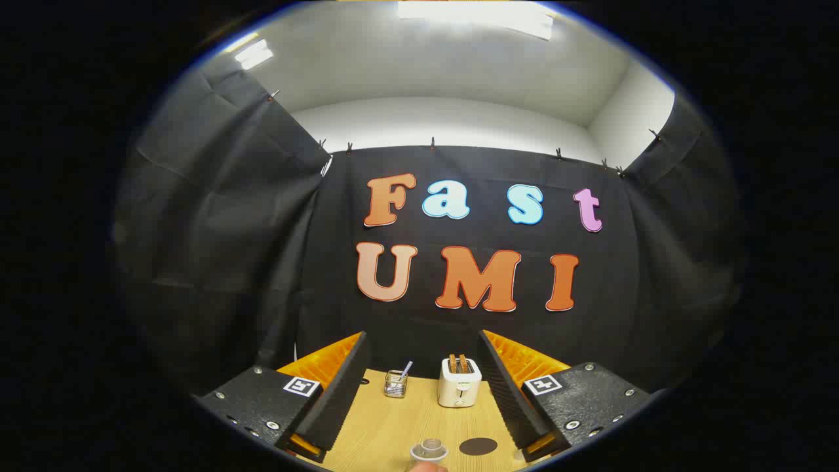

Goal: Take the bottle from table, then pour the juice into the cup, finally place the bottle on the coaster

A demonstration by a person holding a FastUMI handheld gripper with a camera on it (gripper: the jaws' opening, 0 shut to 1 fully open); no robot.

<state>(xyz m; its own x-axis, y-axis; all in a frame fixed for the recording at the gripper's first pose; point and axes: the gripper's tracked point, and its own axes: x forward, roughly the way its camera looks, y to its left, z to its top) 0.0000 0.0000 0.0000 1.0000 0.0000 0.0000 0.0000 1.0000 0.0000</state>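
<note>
My gripper (423, 337) is open, its two fingers spread wide over a light wooden table (393, 426). Low between the fingers, close to their base, I see the top of the bottle (429, 451): a clear neck with a pale ring and a hint of orange below it. Neither finger touches it. A dark round coaster (478, 446) lies flat on the table just right of the bottle top, near the right finger. Farther ahead, toward the left finger, stands a small clear glass cup (395, 384) with a thin stick leaning in it.
A cream toaster (459, 383) with two slices of toast in it stands at the back of the table, right of the glass cup. The black cloth wall hangs close behind the table and wraps round both sides.
</note>
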